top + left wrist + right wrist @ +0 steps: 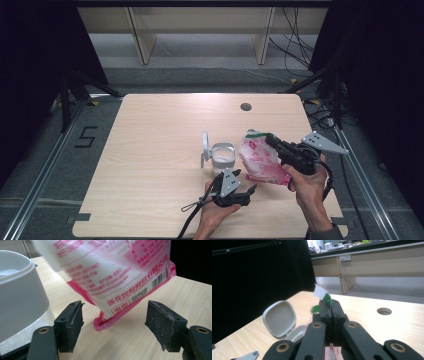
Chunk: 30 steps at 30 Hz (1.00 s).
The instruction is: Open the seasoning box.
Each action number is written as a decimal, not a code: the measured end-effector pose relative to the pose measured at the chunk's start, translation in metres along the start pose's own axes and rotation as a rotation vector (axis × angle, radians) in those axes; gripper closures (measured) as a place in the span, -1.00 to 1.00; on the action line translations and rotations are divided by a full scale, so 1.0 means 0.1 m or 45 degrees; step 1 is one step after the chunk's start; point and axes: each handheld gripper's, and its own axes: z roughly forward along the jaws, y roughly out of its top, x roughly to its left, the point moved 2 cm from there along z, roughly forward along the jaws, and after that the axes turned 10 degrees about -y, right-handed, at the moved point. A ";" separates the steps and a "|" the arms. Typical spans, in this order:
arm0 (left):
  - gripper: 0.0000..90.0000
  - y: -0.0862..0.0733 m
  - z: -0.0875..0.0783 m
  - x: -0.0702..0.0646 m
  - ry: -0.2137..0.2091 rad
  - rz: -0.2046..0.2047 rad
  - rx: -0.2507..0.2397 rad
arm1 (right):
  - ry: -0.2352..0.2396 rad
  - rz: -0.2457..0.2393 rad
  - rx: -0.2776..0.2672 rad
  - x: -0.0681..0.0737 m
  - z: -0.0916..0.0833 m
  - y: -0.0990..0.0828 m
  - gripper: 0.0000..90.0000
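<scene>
My right claw (270, 139) was clamped on the green top edge of the pink-and-white pouch (260, 162), holding it tilted above the surface (150, 130), just right of the white container (223, 155) with its lid (205, 142) flipped up. My left claw (247, 192) stood apart and empty beneath the pouch's lower corner, beside the container.

The bag (110, 272), hanging above and between the left gripper's (113, 322) open fingers (71, 323), carried pink Chinese print. The bold line low on it read roughly "莲花控股股份有限公司", with tiny Latin letters beneath, seemingly "LOTUS HOLDINGS CO., LTD". A barcode sat beside that, toward the right finger. The smaller lines higher up were too blurred to read. On the floor (50, 150) left of the table stood a "5" (86, 136).
</scene>
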 end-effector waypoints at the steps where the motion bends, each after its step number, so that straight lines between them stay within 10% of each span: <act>1: -0.35 0.00 0.00 0.00 0.000 0.009 0.000 | -0.012 -0.003 0.022 -0.02 -0.03 -0.01 1.00; 30: -0.37 0.05 -0.57 0.11 0.033 0.034 0.012 | -0.170 0.154 0.067 -0.51 -0.28 -0.30 1.00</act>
